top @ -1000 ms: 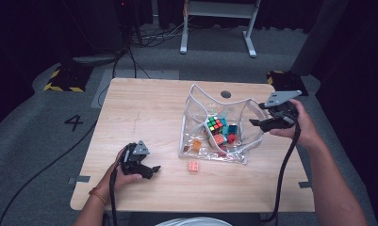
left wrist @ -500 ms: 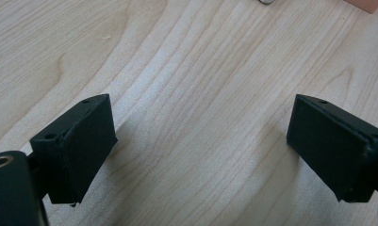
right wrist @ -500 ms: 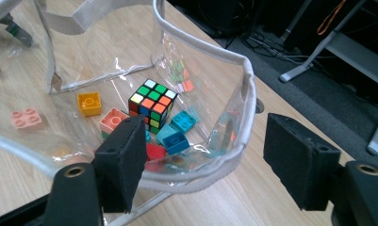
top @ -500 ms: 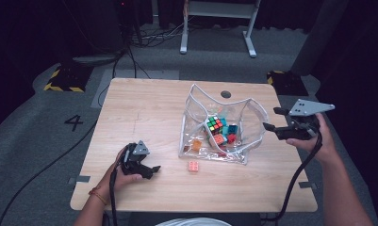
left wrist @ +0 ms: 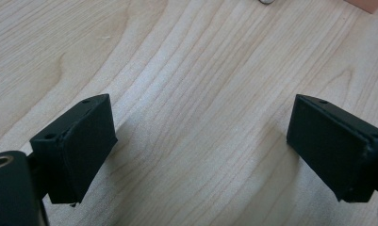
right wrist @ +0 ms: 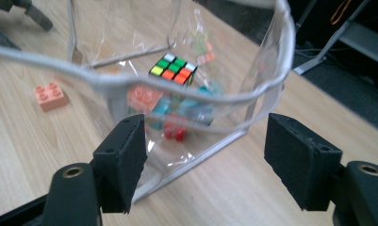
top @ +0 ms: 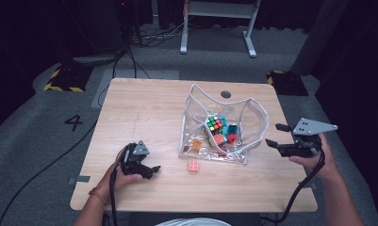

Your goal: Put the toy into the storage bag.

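A clear plastic pouch (top: 258, 113) with white trim stands open at the table's middle right. Inside lie a Rubik's cube (top: 215, 124) and several small blue, red and orange bricks. One orange brick (top: 193, 166) lies on the table just in front of the pouch. My right gripper (top: 276, 135) hovers open to the right of the pouch, apart from it. In the right gripper view the pouch's rim (right wrist: 130, 84) and the cube (right wrist: 173, 69) sit beyond the open right gripper (right wrist: 205, 146). My left gripper (top: 152, 171) rests open on the wood at the near left, empty (left wrist: 201, 141).
The wooden table (top: 144, 113) has a round cable hole (top: 225, 94) at its far edge. A white metal frame (top: 215, 28) stands on the grey floor behind it. Cables trail from both grippers off the near edge.
My right gripper has drawn back from the pouch's right rim toward the near right and sunk a little, jaws still open. The left gripper and the pouch have stayed put.
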Demonstrator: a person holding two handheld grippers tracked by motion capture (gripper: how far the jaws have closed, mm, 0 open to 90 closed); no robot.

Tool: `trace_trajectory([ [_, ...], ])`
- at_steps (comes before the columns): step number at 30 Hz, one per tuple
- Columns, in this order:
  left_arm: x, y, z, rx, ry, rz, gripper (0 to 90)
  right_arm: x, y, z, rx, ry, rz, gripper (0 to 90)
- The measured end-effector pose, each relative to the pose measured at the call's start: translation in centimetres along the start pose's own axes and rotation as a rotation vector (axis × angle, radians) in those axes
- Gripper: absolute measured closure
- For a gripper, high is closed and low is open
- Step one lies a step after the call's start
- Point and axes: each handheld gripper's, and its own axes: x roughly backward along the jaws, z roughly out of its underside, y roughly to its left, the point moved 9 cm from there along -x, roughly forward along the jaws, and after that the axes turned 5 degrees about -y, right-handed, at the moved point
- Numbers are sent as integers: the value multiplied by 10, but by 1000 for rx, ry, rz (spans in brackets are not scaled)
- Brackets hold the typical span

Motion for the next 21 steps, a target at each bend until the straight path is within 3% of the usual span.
trace_trajectory([
  [6, 0, 0, 0, 2, 1, 2, 87, -12, 20, 33, -65, 2, -63, 320],
  [11, 0, 0, 0, -3, 2, -1, 87, -22, 39, 52, -75, 16, -96, 327],
  [14, 0, 0, 0, -3, 1, 0, 87, -28, 51, 62, -79, 27, -114, 378],
  [21, 0, 0, 0, -3, 2, -1, 87, -42, 83, 77, -80, 46, -178, 406],
])
